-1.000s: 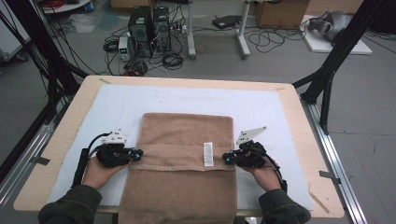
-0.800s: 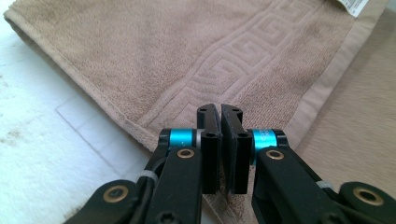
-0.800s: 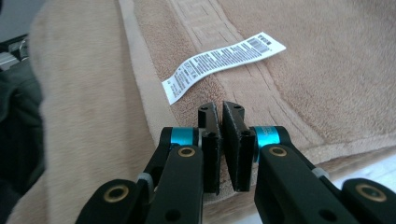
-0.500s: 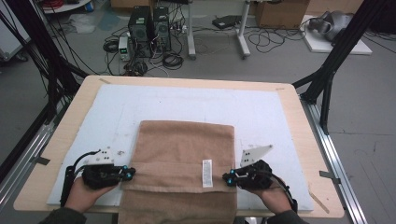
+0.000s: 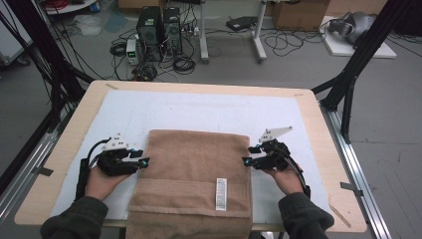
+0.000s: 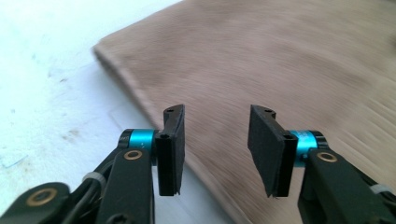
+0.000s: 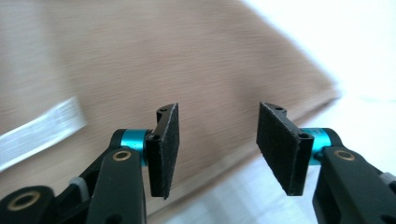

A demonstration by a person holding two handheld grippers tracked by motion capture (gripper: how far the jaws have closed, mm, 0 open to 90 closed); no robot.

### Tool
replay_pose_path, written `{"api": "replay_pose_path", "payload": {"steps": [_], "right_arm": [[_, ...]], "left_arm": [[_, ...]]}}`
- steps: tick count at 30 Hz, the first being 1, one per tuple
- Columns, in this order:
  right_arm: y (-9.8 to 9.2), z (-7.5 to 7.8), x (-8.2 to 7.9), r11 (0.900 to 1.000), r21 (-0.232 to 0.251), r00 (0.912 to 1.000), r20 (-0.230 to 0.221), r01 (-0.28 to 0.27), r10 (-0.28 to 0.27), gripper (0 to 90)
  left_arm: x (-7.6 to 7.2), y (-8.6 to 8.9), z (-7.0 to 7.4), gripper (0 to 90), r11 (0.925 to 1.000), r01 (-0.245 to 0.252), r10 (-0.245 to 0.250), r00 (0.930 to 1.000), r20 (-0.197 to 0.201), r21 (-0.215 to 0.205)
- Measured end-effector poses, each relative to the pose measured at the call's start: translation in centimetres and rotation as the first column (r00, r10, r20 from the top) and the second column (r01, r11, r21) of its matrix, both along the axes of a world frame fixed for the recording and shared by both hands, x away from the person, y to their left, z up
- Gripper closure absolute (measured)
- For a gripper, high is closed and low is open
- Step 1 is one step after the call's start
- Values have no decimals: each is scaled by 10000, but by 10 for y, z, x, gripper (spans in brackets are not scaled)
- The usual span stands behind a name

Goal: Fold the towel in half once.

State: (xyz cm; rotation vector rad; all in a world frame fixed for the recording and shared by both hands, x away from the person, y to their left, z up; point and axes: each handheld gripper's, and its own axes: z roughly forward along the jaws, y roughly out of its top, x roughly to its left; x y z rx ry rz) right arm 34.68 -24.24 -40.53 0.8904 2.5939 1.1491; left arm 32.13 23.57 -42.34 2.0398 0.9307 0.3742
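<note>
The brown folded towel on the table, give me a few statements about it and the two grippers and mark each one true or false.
1. The brown folded towel hangs over the near edge of the wooden table. True.
2. The left gripper clamps the towel's edge. False: its jaws stand apart with nothing pinched, having just been opening.
3. A white care label lies on the towel's near part. True.
4. The right gripper rests at the table's far edge. False: it sits at the towel's right edge, jaws apart, having just been opening.
5. A red cup stands on the towel. False: the label is all that shows on it.
</note>
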Motion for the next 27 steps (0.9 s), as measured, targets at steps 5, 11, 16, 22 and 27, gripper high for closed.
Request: {"api": "replay_pose_path", "payload": {"steps": [5,11,16,22,27], "right_arm": [[-4,-19,35,9952,-271,9951,-303,938,-946,448],[3,-34,45,9945,-375,9938,-507,976,-994,486],[12,-32,45,9987,-480,9990,-434,-155,134,810],[14,-20,54,9953,-963,9999,-110,79,-90,840],[18,15,79,9939,-954,9966,664,546,-484,841]], "left_arm": [[28,3,-19,532,9962,-870,874,9948,-529,98],[36,0,-26,505,9937,-1003,969,9931,-660,-494],[40,-7,-23,772,9931,-1118,1082,9897,-940,-346],[53,-14,-11,859,9890,-1474,1478,9875,-553,102],[73,-14,17,860,9756,-2133,2152,9759,350,-515]]}}
